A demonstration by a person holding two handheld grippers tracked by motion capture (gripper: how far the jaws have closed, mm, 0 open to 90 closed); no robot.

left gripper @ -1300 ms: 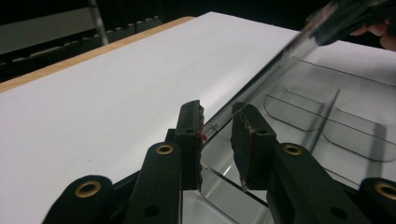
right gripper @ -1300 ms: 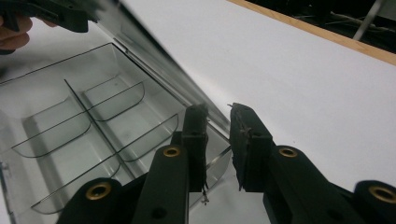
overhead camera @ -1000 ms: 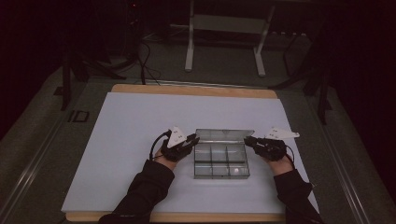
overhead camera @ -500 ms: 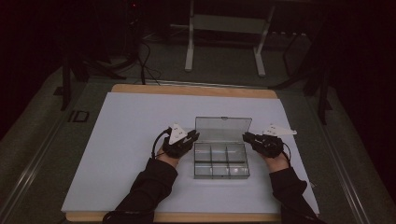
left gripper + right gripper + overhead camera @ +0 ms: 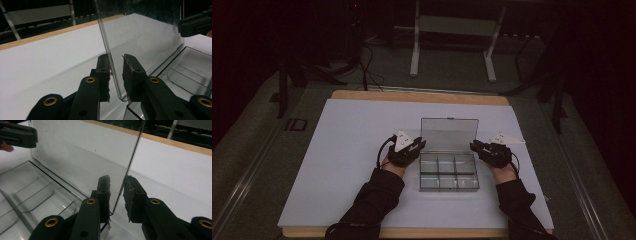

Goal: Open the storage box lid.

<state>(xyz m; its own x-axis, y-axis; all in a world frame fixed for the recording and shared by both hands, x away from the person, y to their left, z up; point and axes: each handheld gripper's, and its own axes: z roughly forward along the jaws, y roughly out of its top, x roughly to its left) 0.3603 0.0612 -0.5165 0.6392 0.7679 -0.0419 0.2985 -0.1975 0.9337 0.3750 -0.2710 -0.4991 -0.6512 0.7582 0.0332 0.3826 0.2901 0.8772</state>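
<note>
The left gripper (image 5: 116,75) has its jaws straddling the left edge of the clear lid (image 5: 142,37), one pad touching the plastic and the other standing a little off, so the jaws are parted rather than clamped. The right gripper (image 5: 117,195) mirrors it on the lid's right edge, and there too a gap shows on both sides of the pane: released, not pinching. The lid stands upright between the two tools, hinged along the far side of the compartment box (image 5: 449,172), which lies on the white sheet (image 5: 352,150) just inboard of both grippers. By my reading the opening is largely done (the lid is up, the compartments look bare), and what remains is either letting the lid rest back or lowering it shut, whichever is intended. Nothing crowds the box; the sheet around both tools is bare. Beyond them the wooden table edge (image 5: 412,96) runs across, then the metal stand legs (image 5: 452,50) on the dark floor, well apart from the work.
</note>
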